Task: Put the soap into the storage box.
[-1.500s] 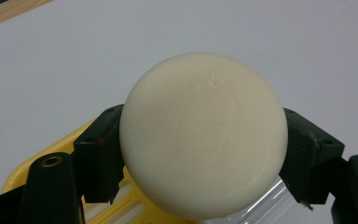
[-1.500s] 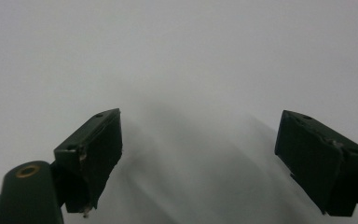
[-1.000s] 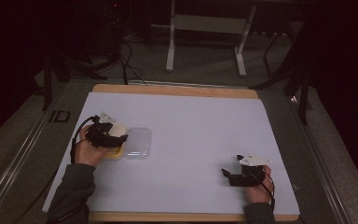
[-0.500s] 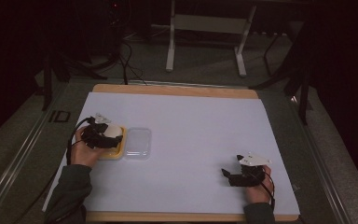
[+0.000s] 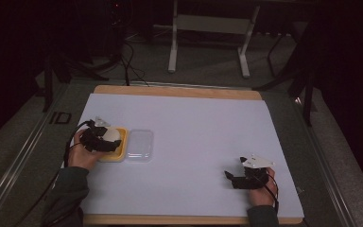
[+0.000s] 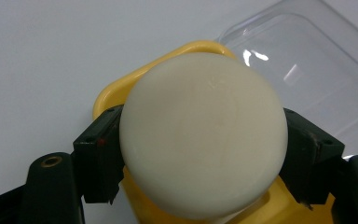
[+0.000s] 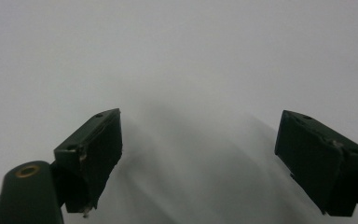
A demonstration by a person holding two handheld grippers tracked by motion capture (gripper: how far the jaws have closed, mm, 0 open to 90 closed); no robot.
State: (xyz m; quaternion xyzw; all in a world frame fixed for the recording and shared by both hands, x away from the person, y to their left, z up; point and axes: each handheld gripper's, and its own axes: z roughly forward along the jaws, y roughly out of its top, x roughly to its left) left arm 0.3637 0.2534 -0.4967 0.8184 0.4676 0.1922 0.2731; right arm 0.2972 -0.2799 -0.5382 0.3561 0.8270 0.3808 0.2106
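The left gripper (image 6: 204, 154) is clenched on a white round object (image 6: 204, 135), smooth and cream-white, maybe a bar of soap; its two black jaws press on the two sides of it. In the left gripper view this soap-like piece hangs just above a yellow dish (image 6: 177, 53), and I cannot tell for sure if it touches the bottom of the dish or is a little lifted. In the high view the left gripper (image 5: 100, 140) is over the same yellow dish (image 5: 118, 153) at the left part of the tabletop (image 5: 198, 137), which is covered by a white sheet. Just beside the dish, on its right, lies a clear plastic lid (image 5: 139, 145), flat on the sheet and touching or almost touching the dish.

The right gripper (image 7: 200, 154) is released, the jaws stand wide with nothing between them, above the bare white sheet. In the high view it (image 5: 238, 177) rests near the front right corner, well apart from the dish and the lid.

My judgement: the step in hand is to place the white piece into the yellow dish, or to take it out; the pictures alone do not decide which. If it is placing, the next move calls for lowering it straight until it sits in the dish, then letting the jaws go slowly so the smooth piece does not slip aside. After that the clear lid probably needs to go on top
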